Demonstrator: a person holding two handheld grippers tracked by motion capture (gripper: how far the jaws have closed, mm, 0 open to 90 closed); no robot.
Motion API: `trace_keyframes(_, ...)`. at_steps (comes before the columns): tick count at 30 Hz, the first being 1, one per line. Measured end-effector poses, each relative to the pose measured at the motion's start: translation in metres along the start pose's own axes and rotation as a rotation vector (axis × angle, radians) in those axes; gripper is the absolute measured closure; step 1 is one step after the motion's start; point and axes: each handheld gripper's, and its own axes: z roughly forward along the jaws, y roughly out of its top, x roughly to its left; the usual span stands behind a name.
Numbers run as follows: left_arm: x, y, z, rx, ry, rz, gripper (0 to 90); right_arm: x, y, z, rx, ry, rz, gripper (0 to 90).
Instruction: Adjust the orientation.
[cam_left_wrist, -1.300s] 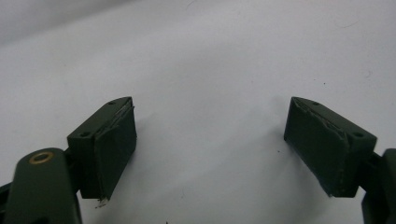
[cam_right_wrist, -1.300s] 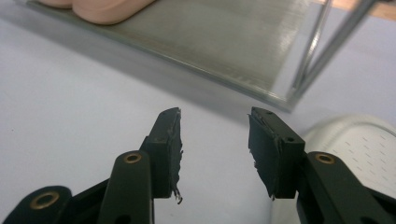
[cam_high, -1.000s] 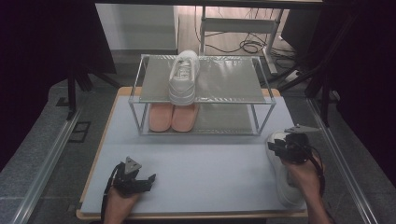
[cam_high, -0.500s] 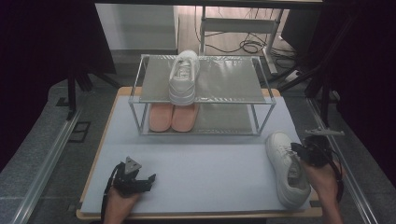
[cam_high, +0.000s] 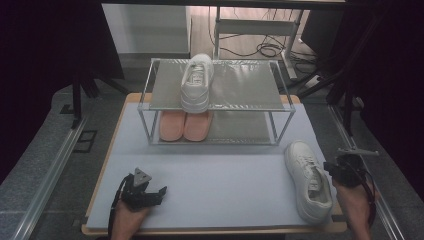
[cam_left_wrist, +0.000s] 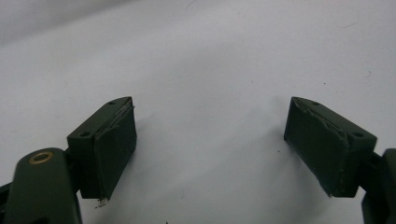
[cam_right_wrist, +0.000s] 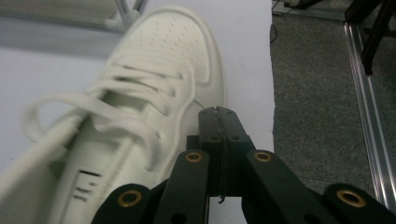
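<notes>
Shoes are being sorted onto a two-level metal rack (cam_high: 280, 107) at the far side of the table (cam_high: 220, 175): one white sneaker (cam_high: 196, 82) sits on the upper shelf with its toe toward the person, and a pair of salmon-pink slippers (cam_high: 184, 125) lies side by side on the lower shelf beneath it. The matching white sneaker on the table (cam_high: 308, 180) lies near the right edge, sole down, toe pointing toward the rack, which probably makes it the next item bound for the empty stretch of upper shelf beside its mate. The right gripper (cam_right_wrist: 218, 114) sits just beside the sneaker's outer flank, jaws pressed fully together with nothing between them, so the shoe rests free on the table. The left gripper (cam_left_wrist: 210, 140) hovers low over bare table at the near left, jaws spread wide and empty, apparently waiting its turn. In the right gripper view the sneaker is off-white with a perforated toe cap, thick flat laces looped loosely, a padded tongue bearing a small printed label, and a pale rubber sole rim.
</notes>
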Motion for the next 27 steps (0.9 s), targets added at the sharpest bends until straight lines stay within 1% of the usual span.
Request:
trace_keyframes(7,0.000,0.000,0.000,0.000,0.000,0.000,17.0,-0.007,-0.017,0.012,0.034,0.007,0.029,90.0)
trace_keyframes(11,0.000,0.000,0.000,-0.001,0.000,-0.001,17.0,-0.011,-0.024,0.018,0.047,0.026,0.051,90.0)
trace_keyframes(12,0.000,0.000,0.000,0.000,0.000,0.000,17.0,-0.011,-0.025,0.019,0.045,0.028,0.057,90.0)
trace_keyframes(15,0.000,0.000,0.000,0.000,0.000,0.000,17.0,-0.012,-0.027,0.020,0.033,0.055,0.091,90.0)
trace_keyframes(16,0.000,0.000,0.000,0.000,0.000,0.000,17.0,-0.012,-0.028,0.020,0.028,0.062,0.102,90.0)
trace_keyframes(19,0.000,0.000,0.000,0.000,0.000,0.000,17.0,-0.009,-0.028,0.020,0.027,0.059,0.106,90.0)
trace_keyframes(27,0.000,0.000,0.000,0.000,0.000,0.000,17.0,0.008,-0.025,0.023,0.026,0.078,0.085,90.0)
